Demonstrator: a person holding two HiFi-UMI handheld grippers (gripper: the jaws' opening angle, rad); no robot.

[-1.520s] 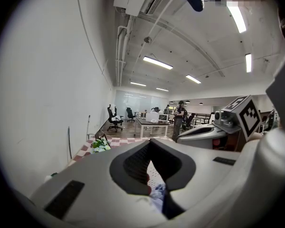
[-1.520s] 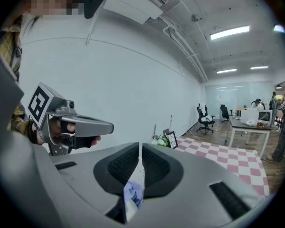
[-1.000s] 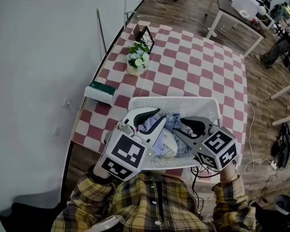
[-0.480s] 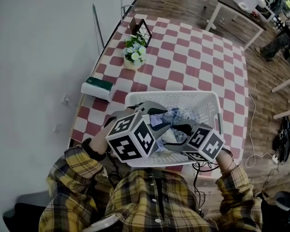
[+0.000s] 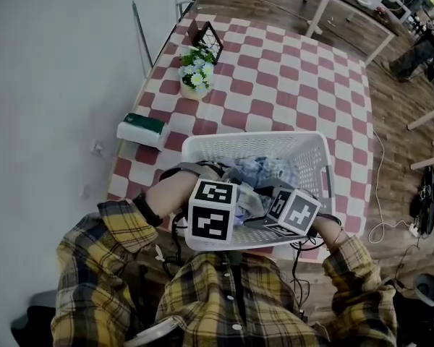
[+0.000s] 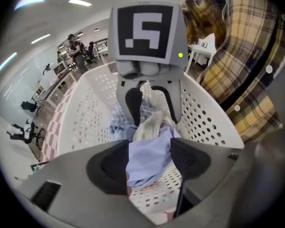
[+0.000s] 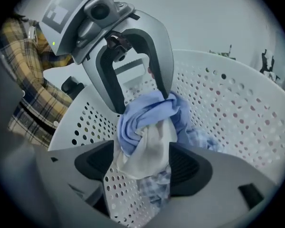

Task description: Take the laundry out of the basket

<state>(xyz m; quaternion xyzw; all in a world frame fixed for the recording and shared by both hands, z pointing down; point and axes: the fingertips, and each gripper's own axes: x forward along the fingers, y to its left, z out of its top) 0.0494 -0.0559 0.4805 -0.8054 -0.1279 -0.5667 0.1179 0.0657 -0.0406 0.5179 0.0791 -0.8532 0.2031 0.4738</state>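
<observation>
A white perforated laundry basket (image 5: 317, 157) stands at the near edge of a red-and-white checkered table (image 5: 289, 78). Blue, checked and cream laundry (image 5: 264, 173) lies bunched inside. Both grippers point steeply down into it from the near side, their marker cubes (image 5: 213, 212) (image 5: 296, 210) side by side. My left gripper (image 6: 149, 163) has just been opening, with a fold of light blue cloth (image 6: 147, 156) between its jaws and a gap at the right pad. My right gripper (image 7: 145, 167) has also just been opening, astride a cream and blue bunch (image 7: 147, 141).
On the table's left side are a green-and-white box (image 5: 141, 130), a pot of white flowers (image 5: 193, 74) and a dark frame (image 5: 206, 35). A white wall runs along the left. Desks, chairs and floor cables (image 5: 380, 223) lie to the right.
Both grippers have sunk from above the basket rim down into the laundry. The left one has rolled, showing a different cube face. Both pairs of jaws stand wider.
</observation>
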